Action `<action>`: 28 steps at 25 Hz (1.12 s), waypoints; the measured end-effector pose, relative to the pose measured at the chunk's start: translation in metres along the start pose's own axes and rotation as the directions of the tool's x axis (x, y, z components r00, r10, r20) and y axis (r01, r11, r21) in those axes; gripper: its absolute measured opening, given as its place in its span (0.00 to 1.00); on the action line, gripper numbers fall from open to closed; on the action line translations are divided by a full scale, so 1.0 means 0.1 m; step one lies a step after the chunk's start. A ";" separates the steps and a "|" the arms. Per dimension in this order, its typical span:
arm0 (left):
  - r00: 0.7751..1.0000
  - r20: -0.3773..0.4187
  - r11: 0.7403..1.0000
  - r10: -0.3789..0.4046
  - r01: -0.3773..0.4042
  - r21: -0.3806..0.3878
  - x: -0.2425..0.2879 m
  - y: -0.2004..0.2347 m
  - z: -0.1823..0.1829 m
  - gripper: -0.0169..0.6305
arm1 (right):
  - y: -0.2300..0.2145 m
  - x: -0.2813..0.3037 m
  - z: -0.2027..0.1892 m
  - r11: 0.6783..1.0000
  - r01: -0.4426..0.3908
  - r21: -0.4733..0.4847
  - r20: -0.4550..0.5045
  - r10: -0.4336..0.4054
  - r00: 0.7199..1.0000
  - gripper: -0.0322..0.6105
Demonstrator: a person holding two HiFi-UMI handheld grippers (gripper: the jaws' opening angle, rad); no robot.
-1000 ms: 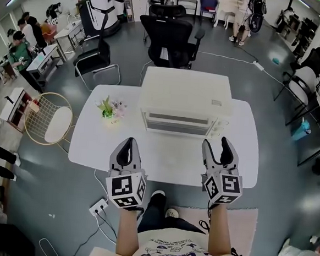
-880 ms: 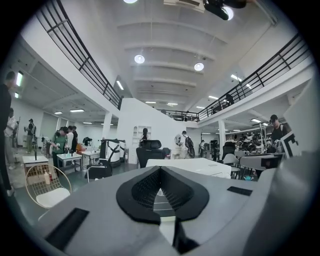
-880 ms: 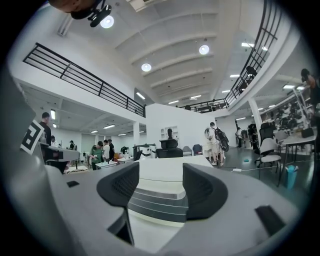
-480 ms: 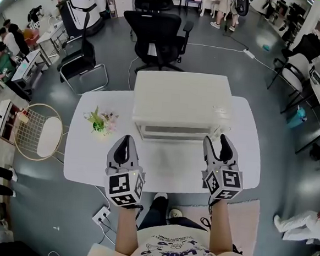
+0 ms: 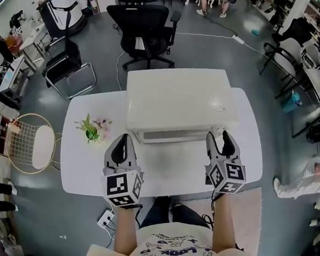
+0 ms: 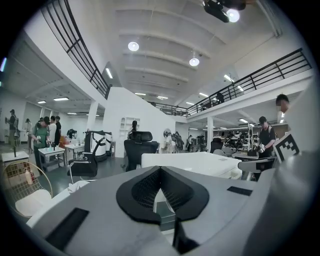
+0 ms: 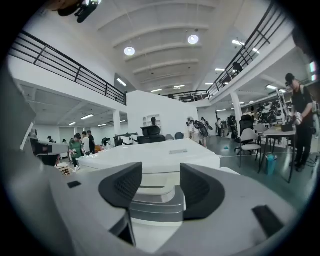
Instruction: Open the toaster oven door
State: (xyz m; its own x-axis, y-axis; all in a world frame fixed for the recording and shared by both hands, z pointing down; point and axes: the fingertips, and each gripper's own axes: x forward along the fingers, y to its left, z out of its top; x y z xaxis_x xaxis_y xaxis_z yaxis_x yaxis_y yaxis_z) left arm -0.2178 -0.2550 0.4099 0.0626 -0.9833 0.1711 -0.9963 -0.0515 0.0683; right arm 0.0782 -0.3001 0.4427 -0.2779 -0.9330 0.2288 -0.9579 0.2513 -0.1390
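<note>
**Toaster oven** (image 5: 176, 101): white box, standing at the middle of the white tabletop (image 5: 90, 169), towards its far edge. The door (image 5: 173, 135) faces the person and is closed. Likely a rigid metal case with a stiff, hinged door, possibly glazed, so no knocks. The case may be light enough to slide on the smooth top when pulled. Best hold: the bar or lip along the door's upper edge, which is not clearly made out here.

**Contents of oven:** hidden behind the closed door.

**Flowerpot** (image 5: 93, 129): small, holding green leaves and pale flowers. It stands on the tabletop just left of the oven.

**Left hand-held gripper** (image 5: 124, 138): jaws together at the tips, holding nothing, over the tabletop short of the oven's front left.

**Right hand-held gripper** (image 5: 220, 137): jaws apart and closing, nothing between the pads, tips close to the oven's front right corner.
</note>
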 end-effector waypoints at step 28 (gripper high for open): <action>0.999 -0.050 1.000 -0.009 0.010 0.012 0.17 -0.24 -0.11 0.03 | -0.09 0.26 -0.41 0.713 -0.020 0.701 -0.060 0.087 0.994 0.34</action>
State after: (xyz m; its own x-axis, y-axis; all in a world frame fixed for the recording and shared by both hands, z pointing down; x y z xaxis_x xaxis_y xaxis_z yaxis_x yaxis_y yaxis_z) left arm -0.1918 -0.2684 0.4219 0.0746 -0.9728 0.2191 -0.9963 -0.0632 0.0586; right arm 0.0766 -0.3157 0.4893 -0.3643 -0.8903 0.2732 -0.6266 0.0173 -0.7791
